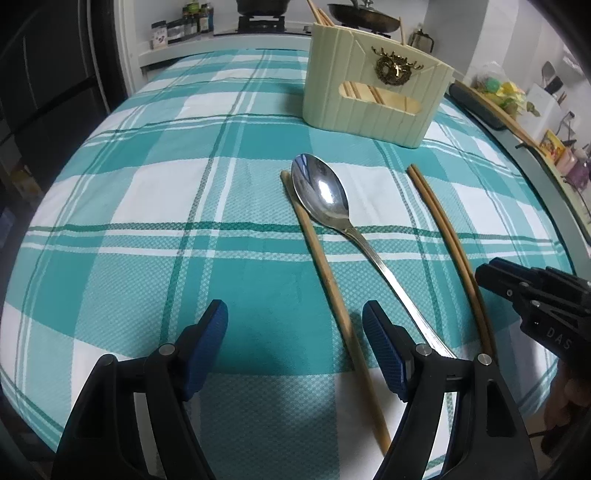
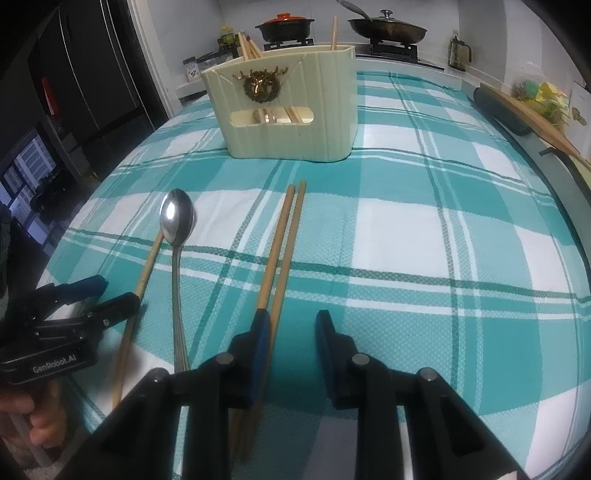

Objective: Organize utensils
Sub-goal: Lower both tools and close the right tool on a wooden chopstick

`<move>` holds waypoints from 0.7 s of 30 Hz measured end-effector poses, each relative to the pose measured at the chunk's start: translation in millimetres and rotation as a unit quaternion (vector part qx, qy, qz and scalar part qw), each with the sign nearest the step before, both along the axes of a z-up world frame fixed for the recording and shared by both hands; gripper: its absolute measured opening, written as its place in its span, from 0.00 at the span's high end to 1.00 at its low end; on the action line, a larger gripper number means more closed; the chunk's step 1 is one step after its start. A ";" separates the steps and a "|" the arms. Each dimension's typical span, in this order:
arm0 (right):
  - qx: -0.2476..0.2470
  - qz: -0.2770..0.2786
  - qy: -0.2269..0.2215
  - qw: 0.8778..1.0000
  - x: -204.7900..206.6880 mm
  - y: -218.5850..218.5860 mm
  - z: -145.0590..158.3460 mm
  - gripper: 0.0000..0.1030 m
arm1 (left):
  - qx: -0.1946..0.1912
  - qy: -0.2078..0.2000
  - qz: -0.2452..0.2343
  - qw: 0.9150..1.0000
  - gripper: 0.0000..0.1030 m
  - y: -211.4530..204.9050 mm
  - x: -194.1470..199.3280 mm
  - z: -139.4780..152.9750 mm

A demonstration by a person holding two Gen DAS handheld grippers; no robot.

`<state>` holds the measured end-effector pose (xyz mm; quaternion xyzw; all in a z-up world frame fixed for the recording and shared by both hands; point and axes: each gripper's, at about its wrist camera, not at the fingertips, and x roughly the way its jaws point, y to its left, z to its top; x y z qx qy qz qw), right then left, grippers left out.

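Note:
A cream utensil holder (image 1: 373, 96) with a gold deer emblem stands at the far side of the checked cloth, with chopsticks in it; it also shows in the right wrist view (image 2: 288, 110). A steel spoon (image 1: 325, 199) lies beside a single chopstick (image 1: 325, 273), both near my open left gripper (image 1: 293, 325). A pair of chopsticks (image 2: 284, 243) lies under my open right gripper (image 2: 293, 332), next to its left finger. The spoon (image 2: 176, 221) and single chopstick (image 2: 142, 280) also show there, as does the left gripper (image 2: 99, 295). The right gripper (image 1: 491, 275) shows at the right edge.
A teal and white checked cloth (image 2: 424, 236) covers the table. A stove with a clay pot (image 2: 284, 26) and a lidded pan (image 2: 386, 24) stands behind. A wooden board (image 2: 532, 114) lies at the right edge. A dark fridge (image 2: 92, 74) stands on the left.

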<state>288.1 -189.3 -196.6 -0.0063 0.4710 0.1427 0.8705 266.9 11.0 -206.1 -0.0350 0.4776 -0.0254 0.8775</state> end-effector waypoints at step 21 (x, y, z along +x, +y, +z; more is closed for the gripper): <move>-0.050 -0.035 -0.011 0.998 7.3 -0.7 -8.3 0.94 | 0.047 -0.013 0.016 0.999 0.21 -4.7 4.9 -8.8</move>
